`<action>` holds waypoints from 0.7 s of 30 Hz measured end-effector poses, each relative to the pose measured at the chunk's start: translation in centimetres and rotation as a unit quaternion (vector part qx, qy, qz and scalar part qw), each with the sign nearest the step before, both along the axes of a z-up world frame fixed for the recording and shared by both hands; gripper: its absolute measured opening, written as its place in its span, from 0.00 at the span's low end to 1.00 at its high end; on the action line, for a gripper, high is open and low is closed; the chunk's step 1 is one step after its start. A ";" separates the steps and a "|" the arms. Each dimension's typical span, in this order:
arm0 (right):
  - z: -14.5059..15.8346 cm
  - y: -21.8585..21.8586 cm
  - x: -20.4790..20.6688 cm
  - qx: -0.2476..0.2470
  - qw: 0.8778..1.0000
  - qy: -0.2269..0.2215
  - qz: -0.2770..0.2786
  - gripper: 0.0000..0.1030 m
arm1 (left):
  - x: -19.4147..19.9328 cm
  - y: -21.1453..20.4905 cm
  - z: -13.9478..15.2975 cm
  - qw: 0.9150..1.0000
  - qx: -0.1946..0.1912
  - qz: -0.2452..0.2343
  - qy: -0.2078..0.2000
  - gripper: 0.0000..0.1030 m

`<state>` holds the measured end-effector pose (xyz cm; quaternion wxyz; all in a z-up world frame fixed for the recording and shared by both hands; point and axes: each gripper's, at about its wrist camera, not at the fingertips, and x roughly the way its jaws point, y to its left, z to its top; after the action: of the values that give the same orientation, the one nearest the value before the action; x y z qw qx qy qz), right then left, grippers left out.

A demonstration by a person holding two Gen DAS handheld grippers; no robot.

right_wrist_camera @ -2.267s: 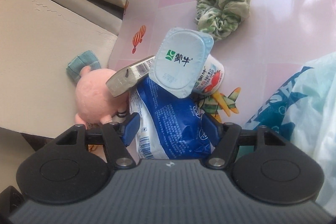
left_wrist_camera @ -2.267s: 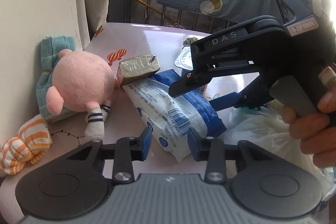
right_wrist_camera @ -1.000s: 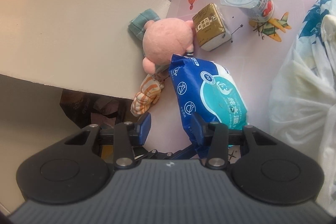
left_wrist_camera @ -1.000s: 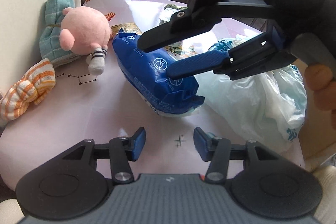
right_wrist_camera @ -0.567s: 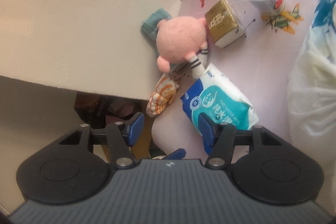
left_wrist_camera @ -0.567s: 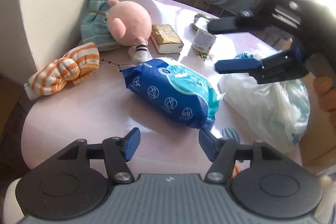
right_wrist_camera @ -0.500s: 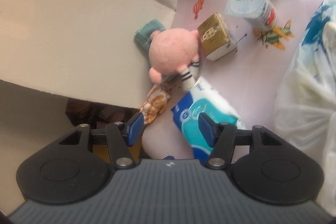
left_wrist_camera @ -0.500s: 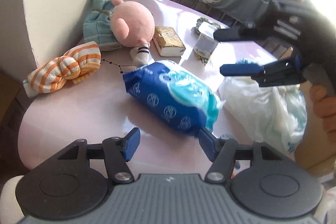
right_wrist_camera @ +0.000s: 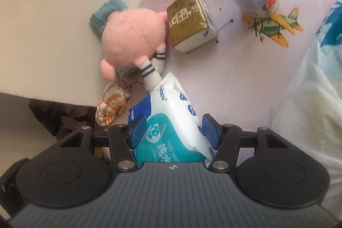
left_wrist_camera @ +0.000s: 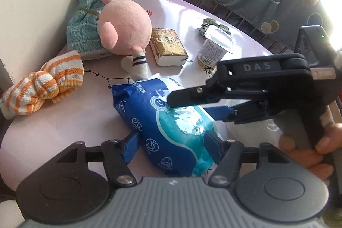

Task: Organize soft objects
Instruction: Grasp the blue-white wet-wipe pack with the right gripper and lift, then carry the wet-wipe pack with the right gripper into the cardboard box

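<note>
Bright daylight, blown-out upper-right glare, glossy table [left_wrist_camera: 171, 8] reflections, fisheye-warped edges.

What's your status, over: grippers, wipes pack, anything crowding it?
Left gripper open, straddling the wipes pack. Right gripper open, jaws either side of the pack. Pack flat on table. Plush pig's striped foot touches its far end.

The left gripper [left_wrist_camera: 172, 143] has a ribbed grey body, two black round caps, black linkage arms with silver screws and blue fingers [left_wrist_camera: 130, 144]. The right gripper [left_wrist_camera: 198, 105] is black, embossed "DAS", with a green light, blue fingers and a grey trigger under a bare-skinned hand [left_wrist_camera: 307, 150].
</note>
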<state>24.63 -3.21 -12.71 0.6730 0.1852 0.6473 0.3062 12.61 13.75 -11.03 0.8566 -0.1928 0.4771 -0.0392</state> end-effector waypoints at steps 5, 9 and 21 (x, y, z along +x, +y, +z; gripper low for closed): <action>-0.5 -0.9 -0.4 0.013 1.000 0.020 -0.004 0.49 | 0.8 -0.1 -0.6 1.000 0.005 -0.005 0.011 0.69; -0.4 -1.0 -0.6 0.022 1.000 0.014 -0.008 0.44 | 0.9 -0.7 0.1 1.000 0.030 -0.007 -0.002 0.69; 8.1 -5.1 -2.7 0.074 0.995 -0.062 -0.041 0.42 | -1.2 -4.6 8.8 0.992 0.067 -0.040 -0.095 0.68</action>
<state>21.92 -8.35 -4.59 0.7078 0.2417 0.5721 0.3366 11.38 9.20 -2.23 0.9066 -0.1113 0.4027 -0.0595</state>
